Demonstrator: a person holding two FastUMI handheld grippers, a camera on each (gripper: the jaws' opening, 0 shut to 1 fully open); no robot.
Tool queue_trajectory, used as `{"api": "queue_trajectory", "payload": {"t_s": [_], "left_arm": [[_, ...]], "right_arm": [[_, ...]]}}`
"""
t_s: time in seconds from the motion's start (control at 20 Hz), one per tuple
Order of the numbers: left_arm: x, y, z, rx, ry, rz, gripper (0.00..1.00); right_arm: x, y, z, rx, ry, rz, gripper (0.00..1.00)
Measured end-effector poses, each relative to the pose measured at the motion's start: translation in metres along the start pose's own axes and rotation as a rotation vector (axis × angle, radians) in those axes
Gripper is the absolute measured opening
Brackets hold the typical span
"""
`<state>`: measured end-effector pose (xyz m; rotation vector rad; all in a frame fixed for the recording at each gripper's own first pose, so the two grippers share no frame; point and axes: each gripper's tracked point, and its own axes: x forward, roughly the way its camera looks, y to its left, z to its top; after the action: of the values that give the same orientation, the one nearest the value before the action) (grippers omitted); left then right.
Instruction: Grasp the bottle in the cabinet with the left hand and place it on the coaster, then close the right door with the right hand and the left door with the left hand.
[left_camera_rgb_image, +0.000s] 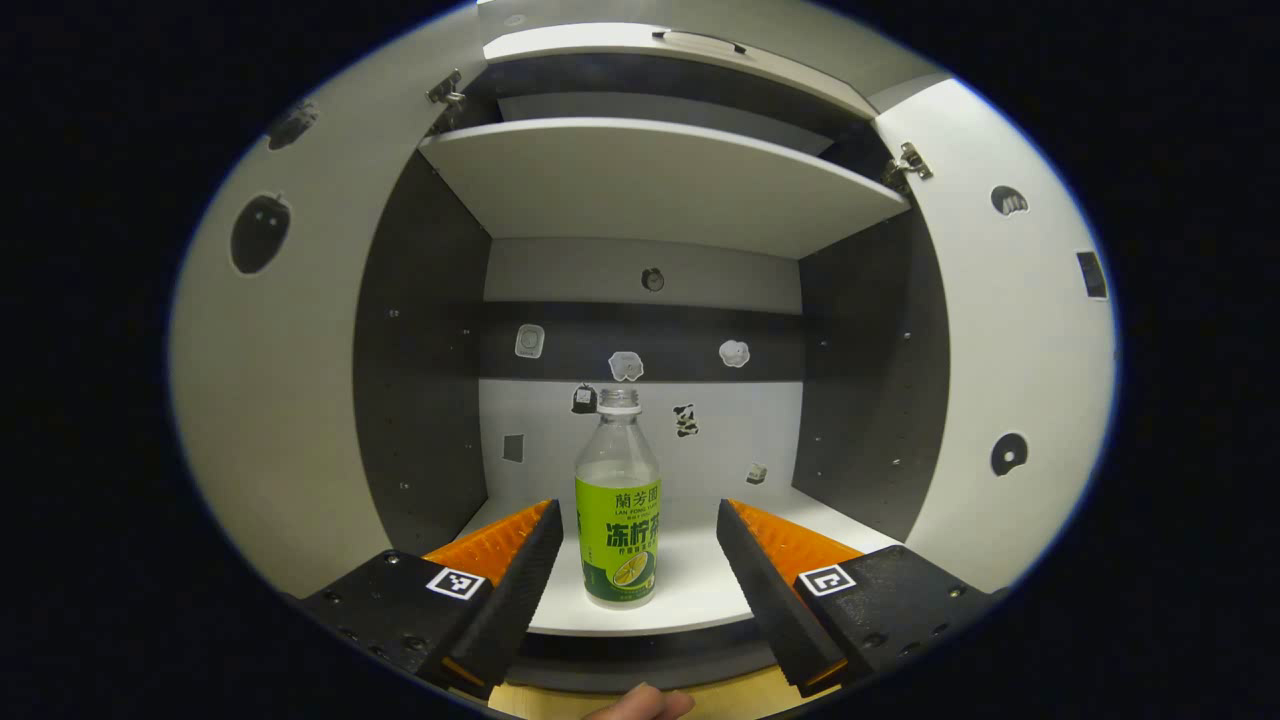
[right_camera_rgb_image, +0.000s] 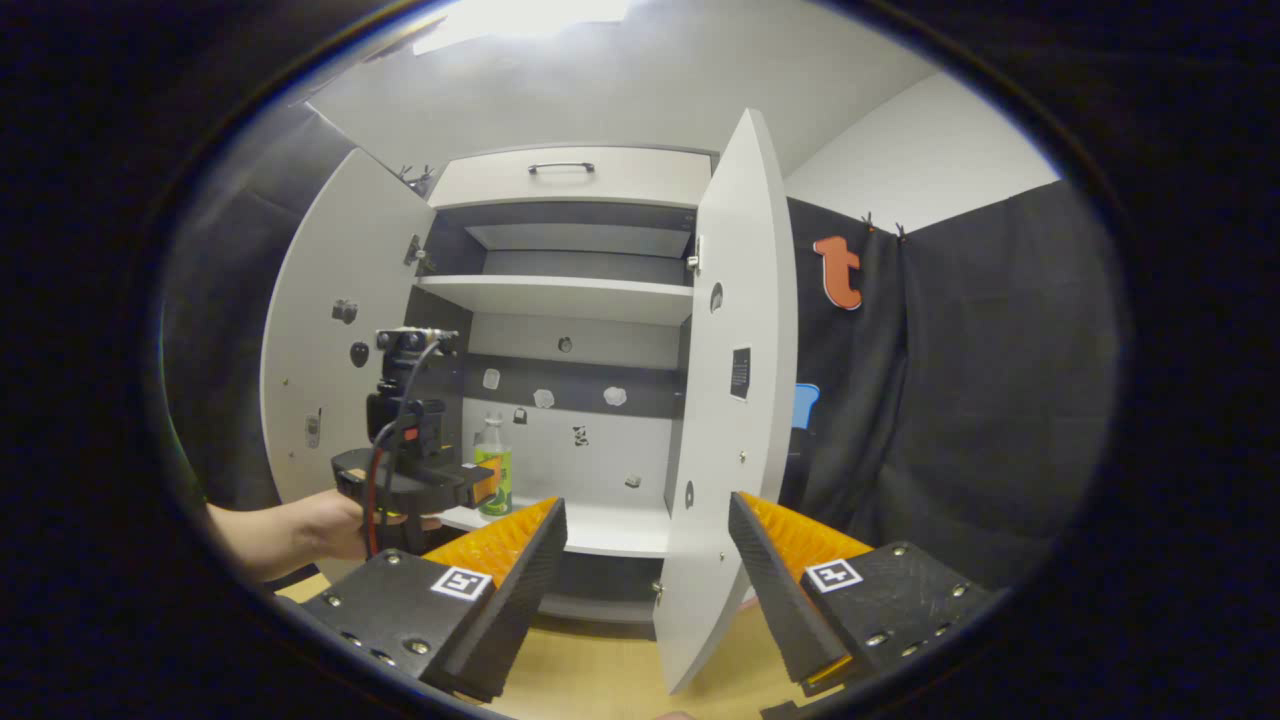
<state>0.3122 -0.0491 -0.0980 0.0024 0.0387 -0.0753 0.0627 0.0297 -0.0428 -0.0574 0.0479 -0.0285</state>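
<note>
A clear bottle (left_camera_rgb_image: 618, 510) with a green label and a pale cap stands upright on the cabinet's lower shelf (left_camera_rgb_image: 690, 585), near its front edge. My left gripper (left_camera_rgb_image: 640, 520) is open, its fingers on either side of the bottle without touching it. In the right gripper view the bottle (right_camera_rgb_image: 493, 480) is small, with the left gripper (right_camera_rgb_image: 470, 480) held by a hand just in front of it. My right gripper (right_camera_rgb_image: 648, 515) is open and holds nothing, and the edge of the open right door (right_camera_rgb_image: 735, 420) stands between its fingers. The left door (right_camera_rgb_image: 335, 370) is swung wide open.
An upper shelf (left_camera_rgb_image: 660, 175) spans the cabinet above the bottle. Small stickers dot the back wall and both doors. A wooden tabletop (right_camera_rgb_image: 600, 680) lies below the cabinet. A drawer front with a handle (right_camera_rgb_image: 560, 168) sits on top.
</note>
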Motion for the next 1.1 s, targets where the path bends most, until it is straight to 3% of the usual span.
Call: {"api": "queue_trajectory", "payload": {"t_s": [0.35, 0.5, 0.55, 0.6, 0.7, 0.75, 1.1], "left_arm": [[0.056, 0.008, -0.028, 0.006, 0.053, 0.049, 0.98], [0.076, 0.006, -0.034, -0.007, 0.062, 0.028, 0.98], [0.078, 0.006, -0.034, -0.015, 0.077, 0.022, 0.96], [0.081, 0.010, -0.034, -0.034, 0.083, 0.039, 0.79], [0.070, 0.014, -0.027, -0.052, 0.082, 0.057, 0.79], [0.063, 0.016, -0.021, -0.042, 0.078, 0.062, 0.79], [-0.024, 0.006, 0.019, -0.008, 0.016, 0.047, 0.79]], "right_arm": [[-0.013, -0.025, -0.020, 0.006, 0.046, -0.062, 0.98], [-0.026, -0.036, -0.019, 0.019, 0.044, -0.086, 0.98], [-0.031, -0.039, -0.020, 0.022, 0.043, -0.088, 0.98], [-0.036, -0.043, -0.020, 0.022, 0.043, -0.092, 0.98], [-0.047, -0.051, -0.022, 0.015, 0.044, -0.102, 0.94], [-0.052, -0.056, -0.023, 0.014, 0.044, -0.107, 0.99], [-0.093, -0.059, -0.016, 0.026, 0.022, -0.064, 0.99]]}}
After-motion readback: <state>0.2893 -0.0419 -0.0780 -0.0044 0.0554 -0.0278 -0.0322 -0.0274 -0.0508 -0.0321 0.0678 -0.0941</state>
